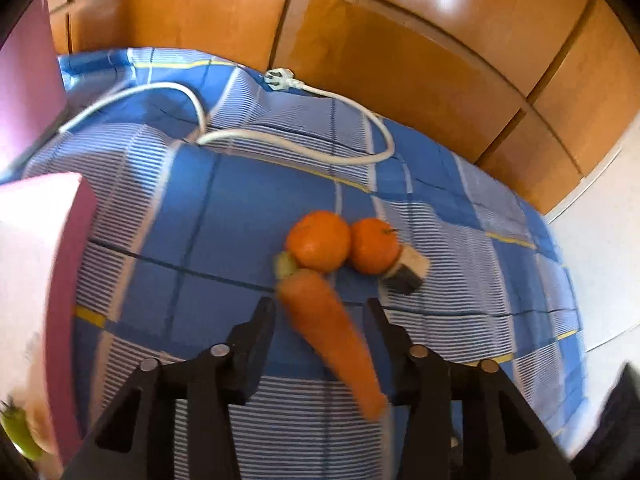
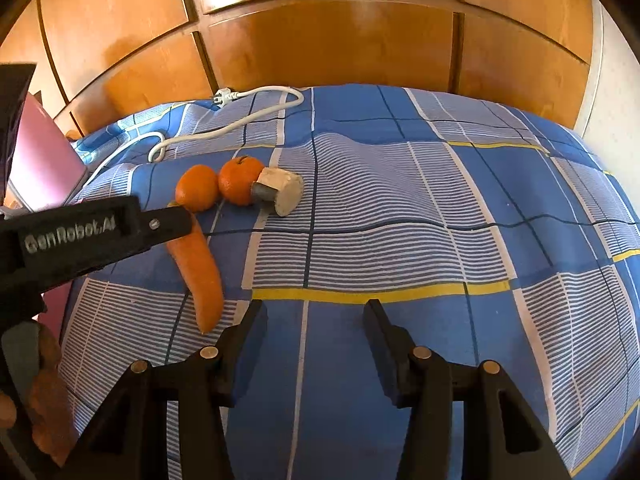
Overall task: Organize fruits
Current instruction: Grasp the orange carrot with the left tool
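A long orange carrot [image 1: 328, 332] lies on the blue checked bedsheet [image 1: 240, 220], slanting between the fingers of my left gripper [image 1: 320, 316]. The gripper is open: its left finger stands clear of the carrot and the right finger is close beside it. Two tangerines [image 1: 320, 240] [image 1: 372, 246] touch each other just past the carrot's green top. A white mushroom with a dark stem [image 1: 406, 272] leans on the right one. In the right wrist view the carrot [image 2: 198, 272] is at the left, under a left-gripper finger [image 2: 160, 224]. My right gripper [image 2: 316, 312] is open over bare sheet.
A white cable with a plug [image 1: 280, 80] loops across the far side of the bed. A pink box [image 1: 68, 280] stands at the left, with something green [image 1: 16, 428] low beside it. Wooden cupboard doors [image 2: 320, 40] rise behind the bed. The bed drops off at the right.
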Demonstrator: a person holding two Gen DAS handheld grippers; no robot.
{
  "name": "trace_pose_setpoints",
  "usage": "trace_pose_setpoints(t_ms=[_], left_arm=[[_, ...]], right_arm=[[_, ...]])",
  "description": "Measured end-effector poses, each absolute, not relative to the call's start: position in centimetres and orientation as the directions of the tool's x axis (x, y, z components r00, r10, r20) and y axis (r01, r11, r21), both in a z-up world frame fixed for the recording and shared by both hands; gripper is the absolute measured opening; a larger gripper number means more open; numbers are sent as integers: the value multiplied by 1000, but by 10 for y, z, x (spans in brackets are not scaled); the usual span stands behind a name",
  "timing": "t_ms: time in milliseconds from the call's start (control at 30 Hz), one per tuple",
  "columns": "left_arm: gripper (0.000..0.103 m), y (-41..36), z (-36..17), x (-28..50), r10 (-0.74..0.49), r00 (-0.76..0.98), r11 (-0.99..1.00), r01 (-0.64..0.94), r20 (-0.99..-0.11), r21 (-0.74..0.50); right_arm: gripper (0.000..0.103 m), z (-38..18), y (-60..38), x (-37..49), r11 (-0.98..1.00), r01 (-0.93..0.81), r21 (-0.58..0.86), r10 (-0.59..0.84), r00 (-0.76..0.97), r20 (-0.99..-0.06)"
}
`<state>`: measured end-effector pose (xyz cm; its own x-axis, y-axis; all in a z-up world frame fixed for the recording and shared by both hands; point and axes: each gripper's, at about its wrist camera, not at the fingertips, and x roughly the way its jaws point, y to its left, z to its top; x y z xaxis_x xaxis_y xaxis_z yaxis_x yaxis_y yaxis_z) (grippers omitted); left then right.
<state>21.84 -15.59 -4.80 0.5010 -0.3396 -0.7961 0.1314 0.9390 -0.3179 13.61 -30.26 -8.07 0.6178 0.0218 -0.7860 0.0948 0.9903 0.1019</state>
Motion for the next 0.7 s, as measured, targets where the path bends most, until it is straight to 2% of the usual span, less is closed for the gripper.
trace_pose_setpoints(t_ms=[67, 200, 233, 267, 367, 500, 700], left_arm=[[59, -164, -46, 218, -326, 508, 944, 136, -797, -300], [63, -177, -54, 220, -258, 515, 966, 135, -817, -219], [57, -176, -58, 221, -248, 511, 969, 132, -823, -210], [42, -173, -64, 222, -230, 508, 973, 119, -830, -197], [36, -159, -65, 218, -267, 526, 964, 133, -808, -232], [35, -142, -65, 215, -293, 518, 956, 148, -804, -253], [35, -132, -64, 212, -285, 529, 958, 194, -799, -213]], right_arm=[[51, -80, -303, 136, 990, 93, 106, 25, 618, -785], [51, -80, -304, 135, 989, 92, 113, 31, 620, -784], [51, -80, -304, 134, 989, 92, 114, 33, 621, -783], [51, -80, -305, 134, 989, 91, 115, 34, 621, -783], [51, -79, -306, 133, 989, 92, 118, 35, 623, -781], [51, -79, -310, 136, 987, 97, 128, 40, 625, -780], [51, -77, -311, 151, 985, 90, 150, 61, 627, -776]])
